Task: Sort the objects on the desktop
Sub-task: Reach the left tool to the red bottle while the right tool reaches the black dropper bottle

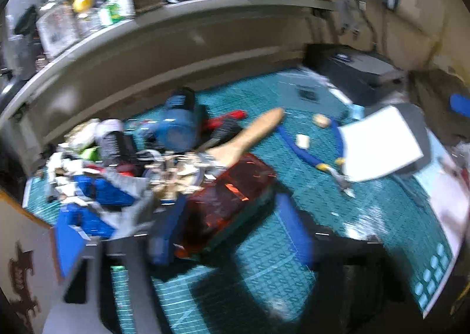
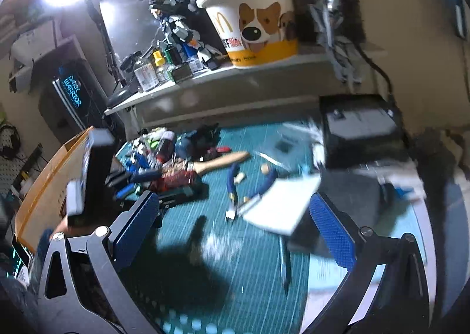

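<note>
Plainly, the left tongs [image 1: 229, 210] reach low and forward over the green cutting mat [image 1: 264, 275], tilted toward a heap of clutter [image 1: 97, 175]. A dark red translucent box [image 1: 235, 196] lies right between their two blue pads [image 1: 293, 234]. The frame is smeared, so I cannot tell whether they are clamped on it or merely straddle it. The right tongs [image 2: 235, 231] hang higher and farther back, level with the mat, with their blue pads [image 2: 332, 231] spread wide apart and nothing held.

Counted on the mat:
- one red box
- one wooden-handled brush [image 1: 252, 134]
- one pair of blue-handled pliers [image 1: 305, 154]
- two small pale blocks [image 1: 302, 141]
- one white pad [image 1: 382, 143]
- one black case [image 1: 352, 69]

The brush lies just beyond the left tongs, its head at the far end of the red box and its handle pointing away to their right. The pliers lie ahead and to the right of the left tongs, with both blocks lying between their handles. Seen from the right tongs, the pliers lie straight ahead and the white pad's near corner lies just beside their right pad. The heap and red box lie ahead to their left, and the black case is far ahead on their right. One dog-printed bucket [image 2: 252, 19] stands on the shelf [image 2: 205, 81] beyond both.
</note>
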Demonstrator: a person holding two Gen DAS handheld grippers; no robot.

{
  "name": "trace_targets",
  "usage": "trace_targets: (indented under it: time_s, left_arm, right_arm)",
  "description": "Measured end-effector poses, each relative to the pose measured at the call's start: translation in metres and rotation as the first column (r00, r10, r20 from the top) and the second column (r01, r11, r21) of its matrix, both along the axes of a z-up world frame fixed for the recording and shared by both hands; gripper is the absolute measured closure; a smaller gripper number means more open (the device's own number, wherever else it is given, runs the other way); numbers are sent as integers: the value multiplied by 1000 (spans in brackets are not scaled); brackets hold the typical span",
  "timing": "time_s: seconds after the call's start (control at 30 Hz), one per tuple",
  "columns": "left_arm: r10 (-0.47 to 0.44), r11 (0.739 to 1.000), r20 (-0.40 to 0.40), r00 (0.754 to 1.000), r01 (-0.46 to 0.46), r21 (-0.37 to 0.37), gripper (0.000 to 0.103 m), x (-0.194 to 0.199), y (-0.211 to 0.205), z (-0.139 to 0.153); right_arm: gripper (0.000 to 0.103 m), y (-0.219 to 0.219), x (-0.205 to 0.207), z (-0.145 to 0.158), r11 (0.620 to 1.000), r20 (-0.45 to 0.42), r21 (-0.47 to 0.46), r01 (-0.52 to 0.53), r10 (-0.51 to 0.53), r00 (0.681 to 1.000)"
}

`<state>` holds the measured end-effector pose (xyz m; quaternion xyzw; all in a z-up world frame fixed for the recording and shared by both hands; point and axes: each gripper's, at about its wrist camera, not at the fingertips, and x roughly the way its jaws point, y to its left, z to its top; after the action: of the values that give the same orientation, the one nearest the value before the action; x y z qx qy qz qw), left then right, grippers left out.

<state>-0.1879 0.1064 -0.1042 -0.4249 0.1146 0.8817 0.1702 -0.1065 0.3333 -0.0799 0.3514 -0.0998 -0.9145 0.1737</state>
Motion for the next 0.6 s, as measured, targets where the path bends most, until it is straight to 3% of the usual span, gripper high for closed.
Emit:
trace_targets:
  time_s: [0.07, 0.17, 0.3, 0.33, 0.4, 0.6]
  left_arm:
    - [-25, 999, -10, 1000, 26, 22, 62, 0, -4, 0]
    - [-56, 998, -44, 997, 56, -6, 60, 1, -2, -3]
    - [-37, 998, -43, 998, 39, 45, 44, -3, -3, -4]
    - [-21, 999, -41, 999, 22, 42, 35, -5, -2, -6]
    - [17, 999, -26, 1000, -16, 40, 28, -9, -1, -13]
    - [88, 984, 49, 995, -95, 150, 27, -15, -22, -32]
  right_arm:
    - [0, -5, -18, 1, 999, 10, -19, -27, 27, 1000]
    - [0, -20, -44, 0, 994, 16, -9, -110, 110, 994]
    - [0, -42, -78, -2, 975, 26, 8, -222, 221, 975]
    - [0, -49, -89, -5, 973, 47, 10, -230, 229, 972]
    - [0, -63, -113, -13, 968, 95, -6, -250, 250, 964]
    - [5, -104, -181, -44, 957, 218, -130, -258, 281, 935]
